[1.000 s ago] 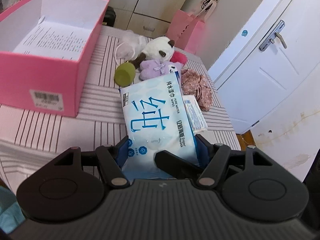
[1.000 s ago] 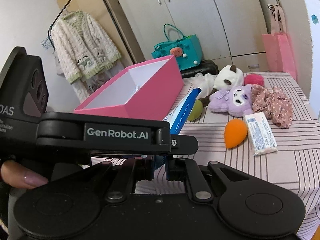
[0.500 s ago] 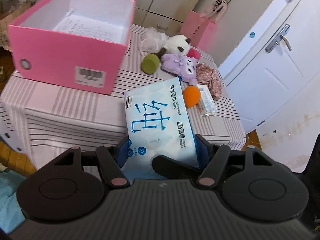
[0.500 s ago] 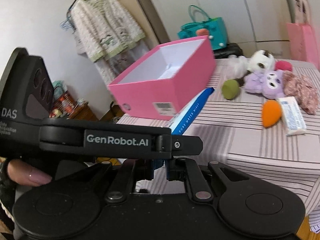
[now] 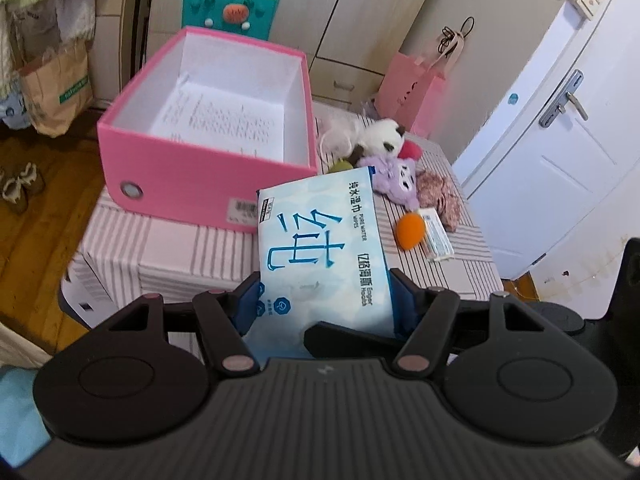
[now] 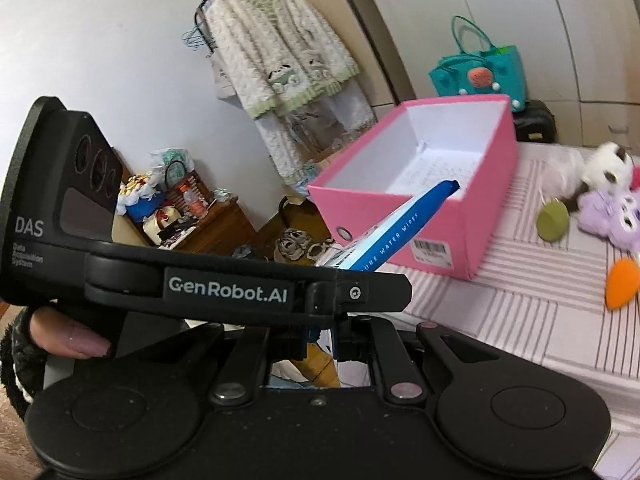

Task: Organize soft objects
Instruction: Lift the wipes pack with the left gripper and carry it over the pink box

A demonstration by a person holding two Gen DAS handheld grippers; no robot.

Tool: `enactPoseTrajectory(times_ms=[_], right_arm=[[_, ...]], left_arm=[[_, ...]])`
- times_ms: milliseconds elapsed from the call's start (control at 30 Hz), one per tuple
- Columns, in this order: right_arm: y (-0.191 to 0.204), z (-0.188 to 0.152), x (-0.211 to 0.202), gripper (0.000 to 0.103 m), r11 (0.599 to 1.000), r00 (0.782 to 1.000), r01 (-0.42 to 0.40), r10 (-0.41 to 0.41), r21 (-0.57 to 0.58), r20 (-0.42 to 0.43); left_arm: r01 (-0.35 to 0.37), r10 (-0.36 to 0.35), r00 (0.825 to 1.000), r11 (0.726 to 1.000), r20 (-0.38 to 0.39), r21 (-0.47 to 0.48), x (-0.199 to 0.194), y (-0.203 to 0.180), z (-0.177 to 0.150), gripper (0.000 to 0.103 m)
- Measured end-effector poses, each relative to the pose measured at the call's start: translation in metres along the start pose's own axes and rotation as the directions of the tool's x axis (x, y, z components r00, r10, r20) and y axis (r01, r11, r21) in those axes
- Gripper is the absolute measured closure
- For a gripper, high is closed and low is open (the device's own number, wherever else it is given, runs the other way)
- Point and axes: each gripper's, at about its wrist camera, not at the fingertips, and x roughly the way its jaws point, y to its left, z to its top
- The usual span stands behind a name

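Note:
A light-blue pack of wet wipes (image 5: 316,240) stands lifted above the near edge of the striped table (image 5: 180,248). My left gripper (image 5: 324,280) is shut on its two sides. My right gripper (image 6: 320,340) is shut on the pack's near end, and its fingers (image 5: 352,332) cross under the pack in the left wrist view. The pack (image 6: 392,236) points toward the open pink box (image 5: 200,172), which holds only a printed sheet. On the table to the right lie a white plush (image 5: 380,140), a purple plush (image 5: 396,176), an orange sponge (image 5: 410,232) and a green sponge (image 6: 552,218).
A small tissue packet (image 5: 438,238) and a floral scrunchie (image 5: 438,198) lie beside the orange sponge. Behind the table stand a teal bag (image 5: 232,10) and a pink paper bag (image 5: 412,96). A white door (image 5: 560,168) is at the right, and a cardigan (image 6: 280,60) hangs at the left.
Both grippers have risen and drawn back from the table with the wipes pack between them. The pink box now shows more from above and nearer the middle.

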Motion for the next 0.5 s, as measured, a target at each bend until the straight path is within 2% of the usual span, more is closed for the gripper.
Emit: enactPoseTrajectory(times_ms=[300, 500], right_arm=[[0.0, 0.032, 0.018, 0.089, 0.999, 1.0, -0.003, 0.003, -0.046, 0.014], [-0.013, 0.057, 0.03, 0.089, 0.998, 0.999, -0.021, 0.024, -0.053, 0.045]], left_arm=[[0.011, -0.012, 1.0, 1.0, 0.018, 0.012, 0.002, 0.019, 0.038, 0.038], [0.07, -0.07, 0.995, 0.998, 0.066, -0.001, 0.014, 0.034, 0.064, 0.038]])
